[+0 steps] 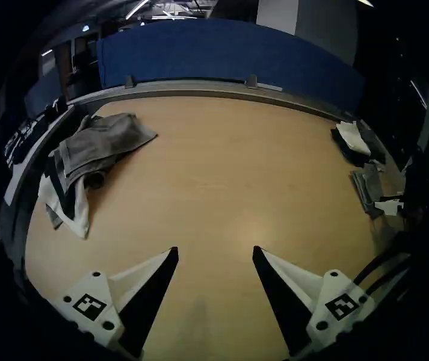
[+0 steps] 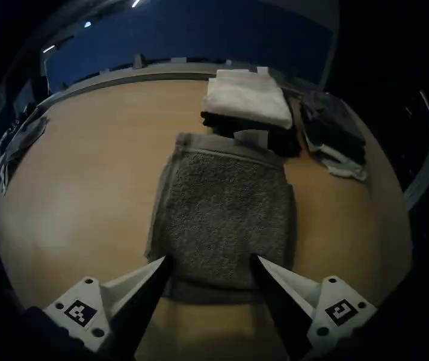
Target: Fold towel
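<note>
The left gripper (image 1: 215, 249) hangs over the bare wooden bench (image 1: 232, 168) with its jaws spread wide and nothing between them. Far ahead and left of those jaws lies a loose heap of grey and white towels (image 1: 91, 159); far ahead to their right, near the bench edge, sit more folded cloths (image 1: 358, 150).

The right gripper (image 2: 212, 260) also has its jaws spread. A folded grey towel (image 2: 229, 210) lies flat on the bench straight ahead of them, its near edge between the tips; whether they touch it I cannot tell. Beyond it sits a stack topped by a white towel (image 2: 247, 96), with dark cloths (image 2: 334, 129) to its right.
</note>
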The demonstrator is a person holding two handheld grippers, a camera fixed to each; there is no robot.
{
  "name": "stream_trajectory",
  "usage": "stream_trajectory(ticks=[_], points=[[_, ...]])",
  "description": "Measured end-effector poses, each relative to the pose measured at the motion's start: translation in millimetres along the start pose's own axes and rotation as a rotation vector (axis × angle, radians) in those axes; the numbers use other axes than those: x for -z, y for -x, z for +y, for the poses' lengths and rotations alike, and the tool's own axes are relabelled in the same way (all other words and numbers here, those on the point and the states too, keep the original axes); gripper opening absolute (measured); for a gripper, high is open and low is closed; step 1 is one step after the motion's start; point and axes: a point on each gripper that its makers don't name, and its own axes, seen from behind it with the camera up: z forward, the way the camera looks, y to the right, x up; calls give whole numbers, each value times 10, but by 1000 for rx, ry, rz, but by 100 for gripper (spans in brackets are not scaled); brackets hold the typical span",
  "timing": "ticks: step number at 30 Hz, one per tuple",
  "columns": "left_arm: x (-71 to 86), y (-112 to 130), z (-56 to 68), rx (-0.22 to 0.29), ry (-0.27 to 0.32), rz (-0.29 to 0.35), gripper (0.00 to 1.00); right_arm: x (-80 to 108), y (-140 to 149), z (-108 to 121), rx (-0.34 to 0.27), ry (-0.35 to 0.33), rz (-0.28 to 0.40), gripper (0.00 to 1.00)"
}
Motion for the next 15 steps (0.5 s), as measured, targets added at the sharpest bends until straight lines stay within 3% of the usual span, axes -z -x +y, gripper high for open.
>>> stream_trajectory(ticks=[8, 15], points=[[-20, 3, -23, 1, -2, -2, 92, 32, -96, 6, -8, -3, 13, 99], [-27, -16, -24, 7, -1, -1, 92, 118, -478, 67, -27, -5, 85, 99]])
